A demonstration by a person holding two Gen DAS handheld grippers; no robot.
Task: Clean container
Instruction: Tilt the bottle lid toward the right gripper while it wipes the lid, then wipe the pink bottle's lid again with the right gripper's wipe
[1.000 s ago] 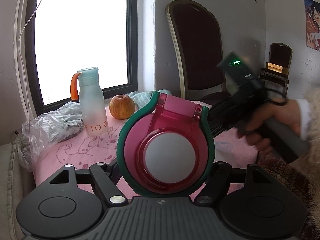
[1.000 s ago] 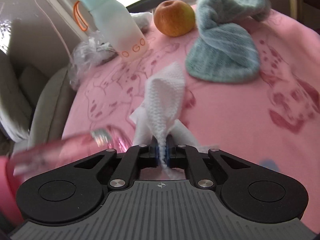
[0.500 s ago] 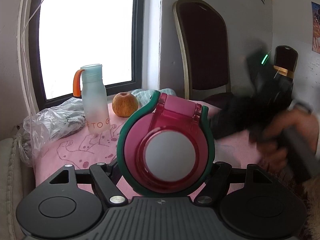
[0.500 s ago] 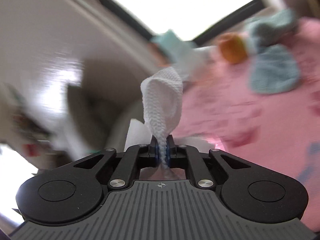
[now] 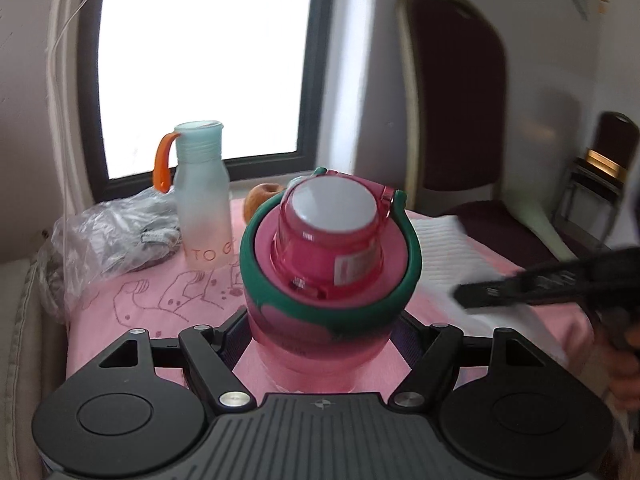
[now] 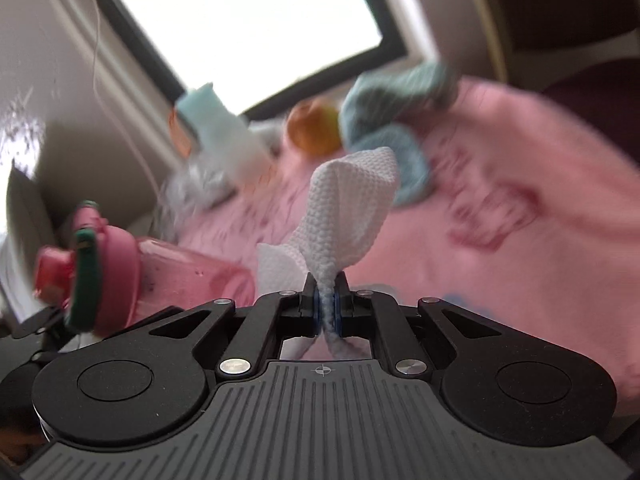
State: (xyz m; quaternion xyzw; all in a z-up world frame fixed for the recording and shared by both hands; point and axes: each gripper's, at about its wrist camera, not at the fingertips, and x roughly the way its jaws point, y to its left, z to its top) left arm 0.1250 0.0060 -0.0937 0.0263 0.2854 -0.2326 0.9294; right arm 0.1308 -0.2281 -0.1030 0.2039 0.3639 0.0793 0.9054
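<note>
Item: pink bottle (image 5: 324, 276) — clamped in left gripper (image 5: 322, 330), held above near edge of pink-clothed table (image 5: 132, 300), long axis running away from that gripper, lid end outward.
Tool: right gripper (image 6: 327, 308) pinched shut on white wipe (image 6: 348, 208); bottle lay to its left, wipe not touching.
Nearer hand for wiping, judged: right.
Far edge by window: frosted bottle (image 5: 202, 196), apple (image 5: 260, 200), plastic bag (image 5: 116, 232), teal cloth (image 6: 392, 128).
Room: chairs (image 5: 456, 96) behind.

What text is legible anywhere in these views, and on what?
"TO G": orange letters low on the frosted bottle; further letters are hidden behind the pink bottle.
White sticker on the pink bottle's cap: print too small to read.
Small embossed marks on the cap: unreadable.
Right wrist view: too blurred, nothing legible.
</note>
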